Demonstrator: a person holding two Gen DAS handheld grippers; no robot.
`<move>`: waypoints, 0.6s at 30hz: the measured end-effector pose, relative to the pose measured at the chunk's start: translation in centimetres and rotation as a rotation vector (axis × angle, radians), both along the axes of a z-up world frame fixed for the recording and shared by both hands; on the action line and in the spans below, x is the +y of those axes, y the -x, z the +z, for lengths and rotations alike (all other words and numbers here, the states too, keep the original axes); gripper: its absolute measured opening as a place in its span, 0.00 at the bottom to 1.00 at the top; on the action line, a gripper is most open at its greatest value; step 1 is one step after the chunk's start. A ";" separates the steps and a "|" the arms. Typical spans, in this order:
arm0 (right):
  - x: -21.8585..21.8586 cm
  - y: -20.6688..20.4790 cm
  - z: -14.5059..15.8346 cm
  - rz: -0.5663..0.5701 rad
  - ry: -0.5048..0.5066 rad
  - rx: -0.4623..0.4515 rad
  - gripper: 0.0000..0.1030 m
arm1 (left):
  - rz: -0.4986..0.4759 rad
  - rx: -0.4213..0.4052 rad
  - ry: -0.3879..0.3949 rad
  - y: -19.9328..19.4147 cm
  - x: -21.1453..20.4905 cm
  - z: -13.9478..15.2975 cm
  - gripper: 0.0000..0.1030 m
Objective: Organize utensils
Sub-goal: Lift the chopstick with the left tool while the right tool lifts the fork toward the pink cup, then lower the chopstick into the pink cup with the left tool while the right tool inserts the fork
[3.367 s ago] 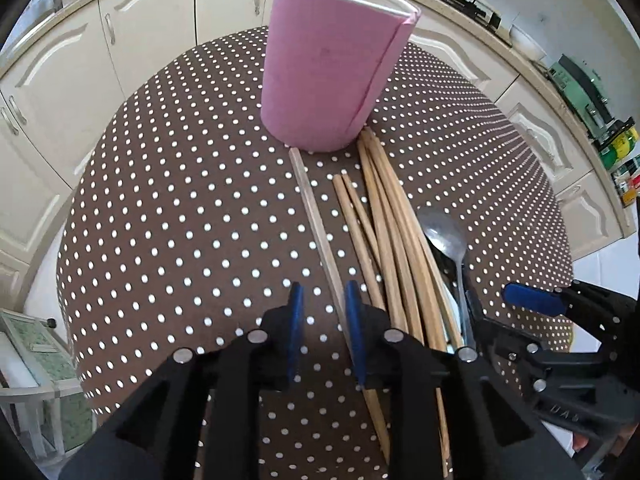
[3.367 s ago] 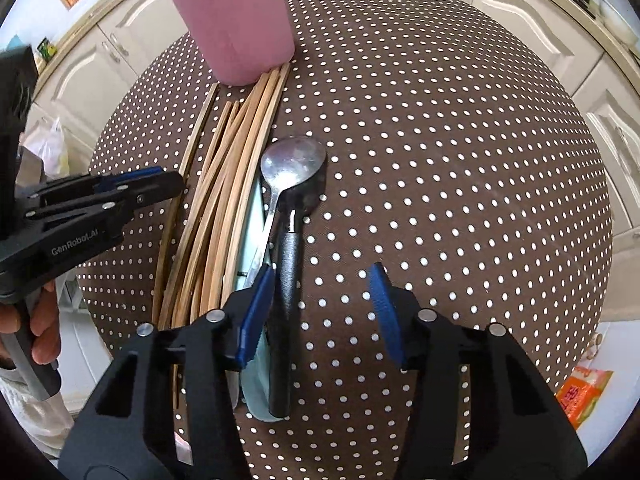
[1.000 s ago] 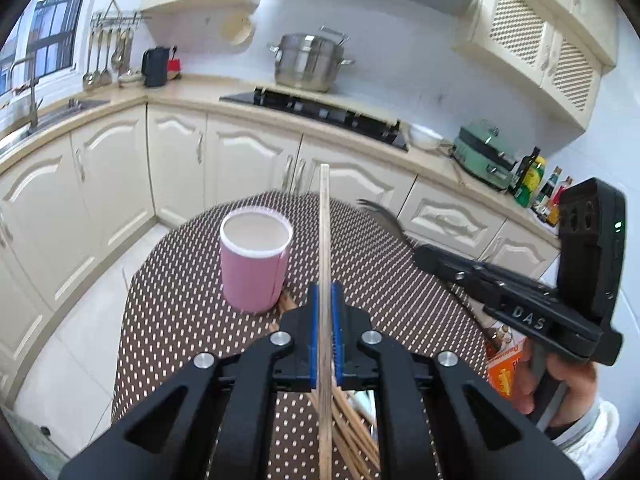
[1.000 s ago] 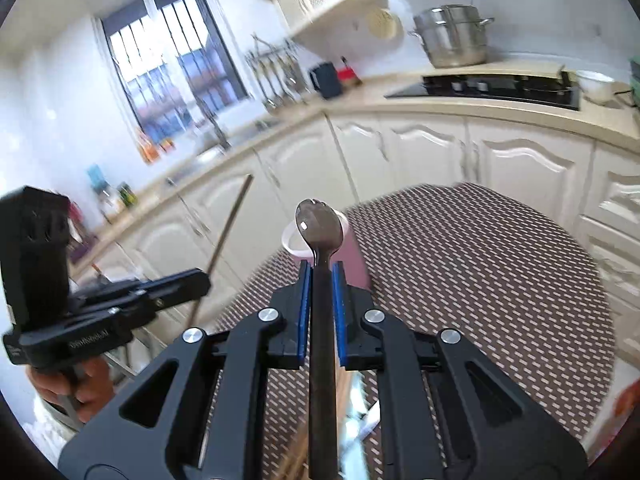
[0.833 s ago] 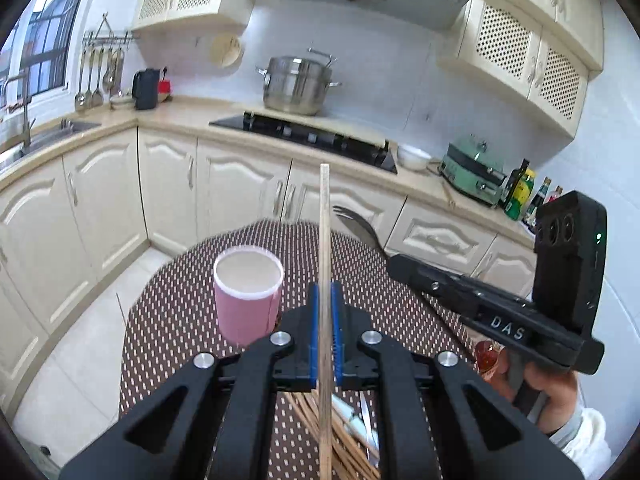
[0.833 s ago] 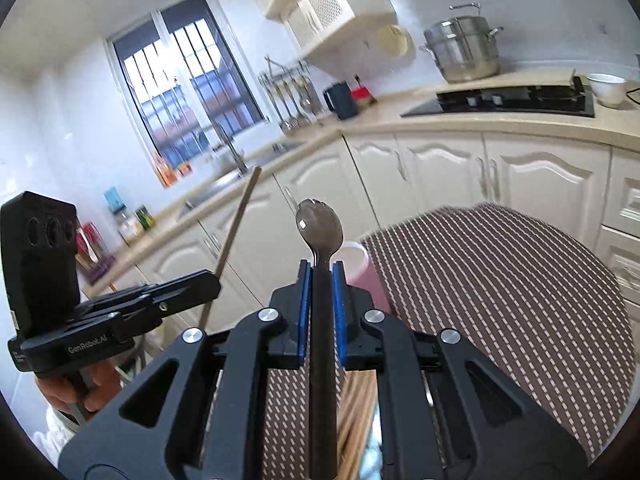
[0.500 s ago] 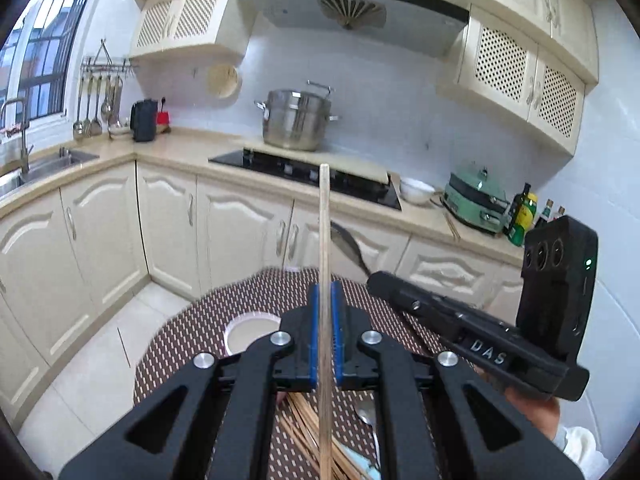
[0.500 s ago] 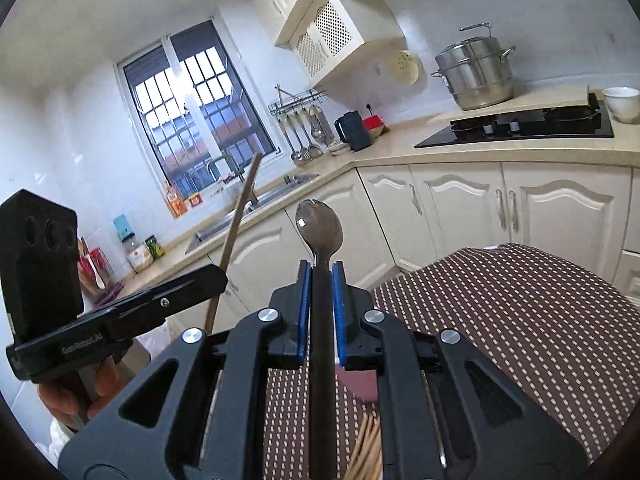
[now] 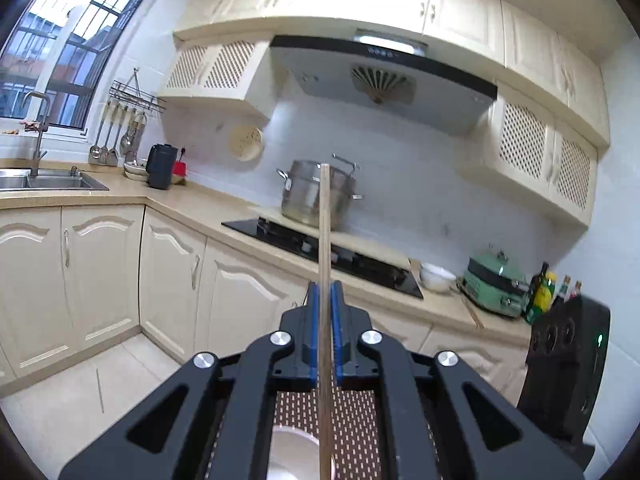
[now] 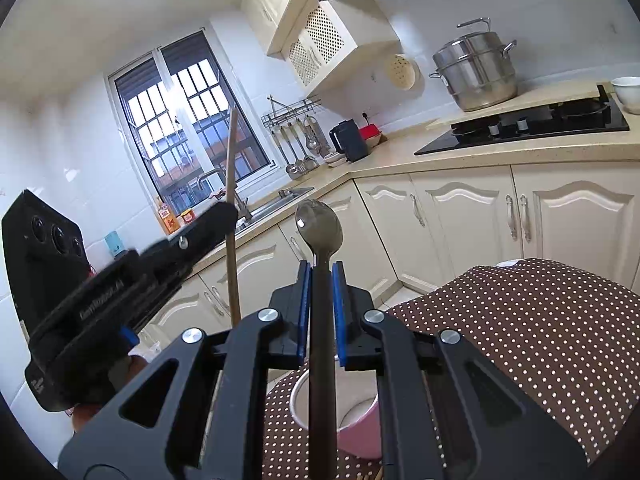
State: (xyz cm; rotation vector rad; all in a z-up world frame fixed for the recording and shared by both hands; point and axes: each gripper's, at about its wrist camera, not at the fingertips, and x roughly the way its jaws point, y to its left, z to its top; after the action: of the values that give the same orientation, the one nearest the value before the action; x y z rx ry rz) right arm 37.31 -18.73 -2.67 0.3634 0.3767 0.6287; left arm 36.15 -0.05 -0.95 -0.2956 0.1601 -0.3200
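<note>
My left gripper (image 9: 325, 296) is shut on a wooden chopstick (image 9: 324, 232) that stands upright; its lower end hangs over the mouth of the pink cup (image 9: 294, 454). My right gripper (image 10: 320, 276) is shut on a metal spoon (image 10: 318, 228), bowl up, with its dark handle reaching down over the pink cup (image 10: 356, 428). The left gripper (image 10: 216, 220) with its chopstick (image 10: 231, 216) also shows at the left of the right wrist view. Both are held above the brown dotted table (image 10: 540, 344).
Cream kitchen cabinets (image 9: 100, 272) and a counter with a hob (image 9: 332, 256) and steel pot (image 9: 316, 196) lie behind. Tips of chopsticks show on the table below the cup (image 10: 372, 472). The right gripper's body (image 9: 560, 368) is at the right.
Both grippers have risen and tilted up, so the views now face the kitchen walls. The cup has dropped to the bottom of both views, under the held chopstick and spoon.
</note>
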 end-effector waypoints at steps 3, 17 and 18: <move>0.2 -0.2 -0.4 0.007 0.004 -0.009 0.11 | 0.025 -0.056 0.012 -0.5 0.1 0.2 0.05; 1.3 -1.9 -1.9 0.012 -0.008 -0.008 0.11 | 0.094 -0.042 0.031 -3.1 1.6 -4.2 0.06; 1.3 -1.9 -1.8 0.011 -0.004 -0.011 0.11 | 0.091 -0.035 0.030 -3.2 1.7 -4.4 0.06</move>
State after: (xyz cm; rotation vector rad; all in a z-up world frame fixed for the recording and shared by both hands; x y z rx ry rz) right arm 39.19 -17.38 -4.52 0.3617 0.3676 0.6419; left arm 39.31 1.61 -5.33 -0.3261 0.1071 -0.2371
